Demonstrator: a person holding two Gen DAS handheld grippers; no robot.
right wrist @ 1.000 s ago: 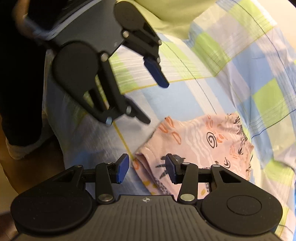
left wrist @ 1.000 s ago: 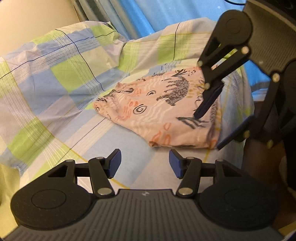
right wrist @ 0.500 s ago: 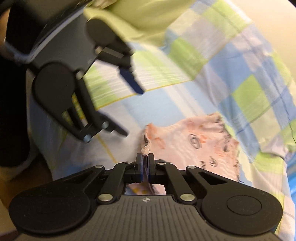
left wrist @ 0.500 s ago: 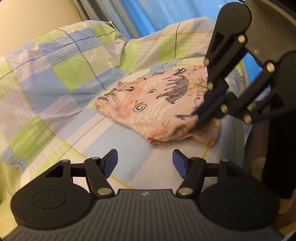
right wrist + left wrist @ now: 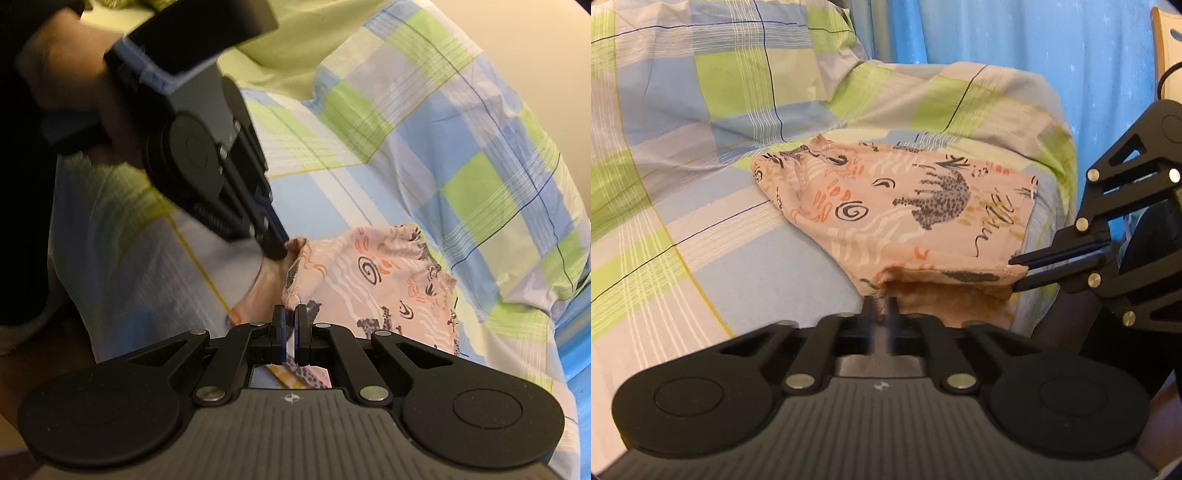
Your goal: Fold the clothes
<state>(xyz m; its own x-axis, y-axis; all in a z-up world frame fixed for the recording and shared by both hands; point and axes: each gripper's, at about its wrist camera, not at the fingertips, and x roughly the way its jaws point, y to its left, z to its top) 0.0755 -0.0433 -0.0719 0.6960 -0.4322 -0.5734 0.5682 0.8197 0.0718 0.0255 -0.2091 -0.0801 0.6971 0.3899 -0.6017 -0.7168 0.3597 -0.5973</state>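
Note:
A pink garment printed with spirals and spotted animals lies on the checked bedsheet. My left gripper is shut on its near-left corner, which is lifted slightly off the sheet. My right gripper, seen in the left wrist view at the right, is shut on the near-right corner. In the right wrist view the garment stretches away from my right gripper, and my left gripper pinches the other corner ahead. The near hem hangs taut between the two grippers.
The bed's near edge drops off just below both grippers. A checked pillow or bunched duvet rises at the back left. A blue curtain hangs behind the bed. A person's hand holds the left gripper's handle.
The right gripper shut on the near-right corner first. The left gripper then moved forward and shut on the near-left corner, and the near hem has lifted.

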